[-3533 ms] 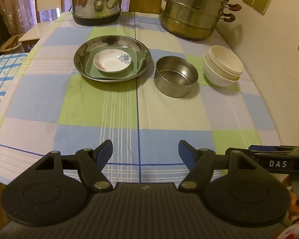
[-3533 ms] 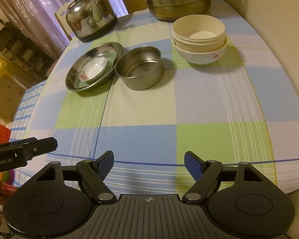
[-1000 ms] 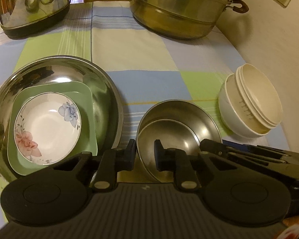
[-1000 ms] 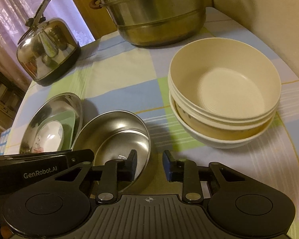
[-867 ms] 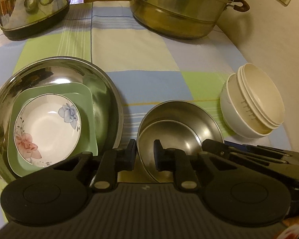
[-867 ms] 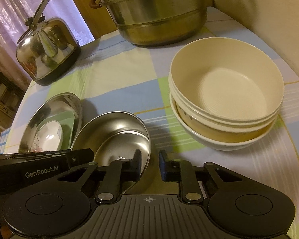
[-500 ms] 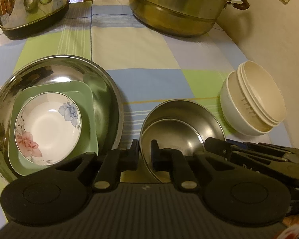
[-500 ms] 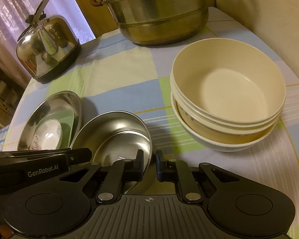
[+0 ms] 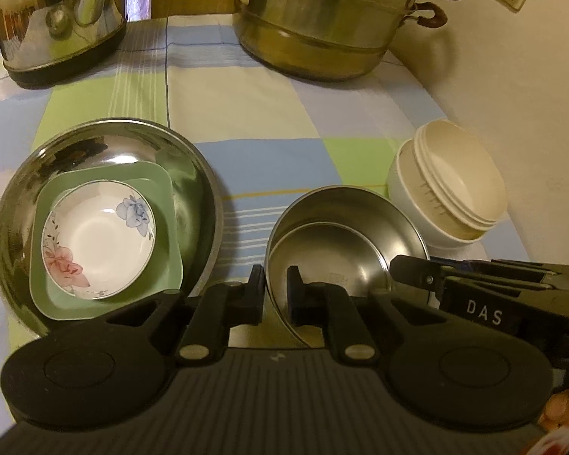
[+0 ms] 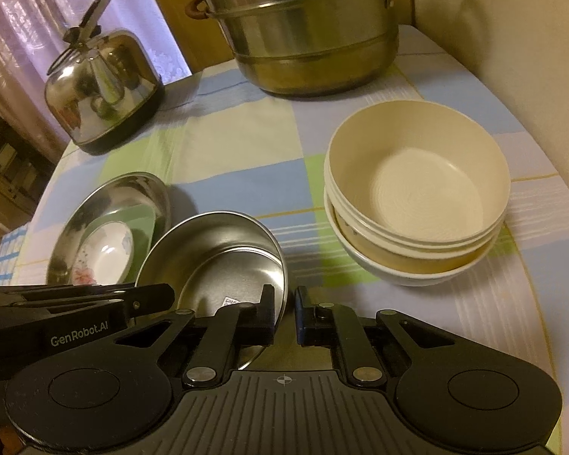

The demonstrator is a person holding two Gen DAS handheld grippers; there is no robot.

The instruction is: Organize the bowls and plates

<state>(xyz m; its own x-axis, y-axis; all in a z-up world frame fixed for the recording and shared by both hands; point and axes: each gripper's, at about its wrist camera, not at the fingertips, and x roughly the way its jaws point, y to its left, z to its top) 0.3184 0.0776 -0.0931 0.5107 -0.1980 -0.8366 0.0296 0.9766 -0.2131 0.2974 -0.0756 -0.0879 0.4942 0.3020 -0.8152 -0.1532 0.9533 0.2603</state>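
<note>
Left wrist view: we clamp both jaws on the steel bowl (image 9: 345, 242), its thin near rim pinched between them; stiff, light, slippery.

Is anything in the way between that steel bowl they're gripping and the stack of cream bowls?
Nothing visible. Both tools clamp the steel bowl's near rim, and only bare tablecloth separates it from the cream bowl stack.
</note>
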